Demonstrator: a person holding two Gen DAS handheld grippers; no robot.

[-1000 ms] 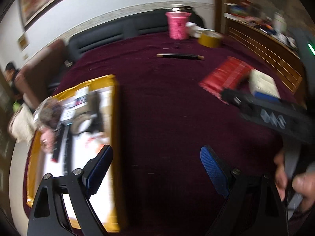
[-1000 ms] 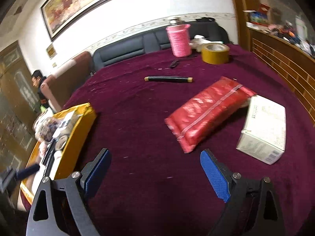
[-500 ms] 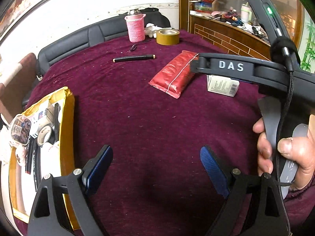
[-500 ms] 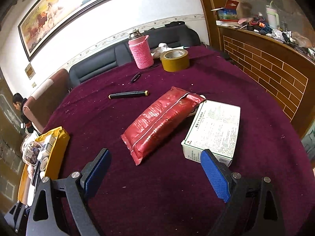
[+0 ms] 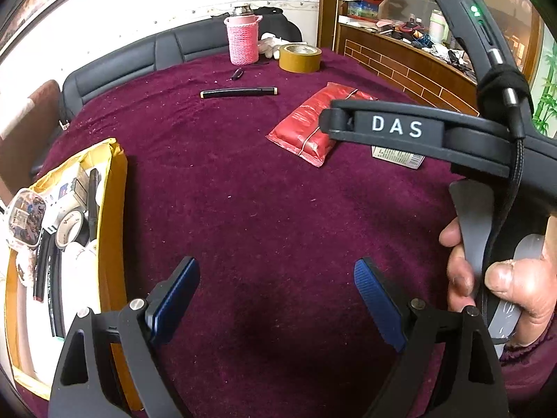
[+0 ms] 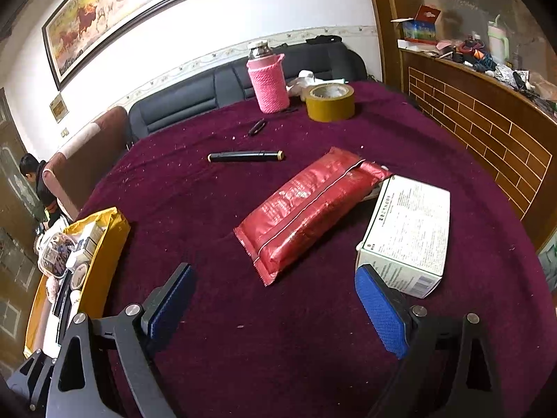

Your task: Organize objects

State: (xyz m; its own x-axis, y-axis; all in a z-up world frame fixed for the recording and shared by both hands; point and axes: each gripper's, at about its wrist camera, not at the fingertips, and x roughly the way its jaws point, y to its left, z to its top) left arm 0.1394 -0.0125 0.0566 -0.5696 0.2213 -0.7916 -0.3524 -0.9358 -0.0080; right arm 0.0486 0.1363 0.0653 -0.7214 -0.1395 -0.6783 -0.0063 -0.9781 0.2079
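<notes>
- Right wrist view: right gripper spread wide, empty; red packet at twelve o'clock, white box touching it at two.
- Left gripper likewise apart, yellow tray at ten o'clock.

Behind the maroon table runs a black sofa. Above the sofa hangs a framed horse painting. Right of the sofa stands a brick-patterned wooden counter, and left of it a crouching person.

One red pouch, one white box, one black pen, one tape roll, one pink-sleeved flask.
</notes>
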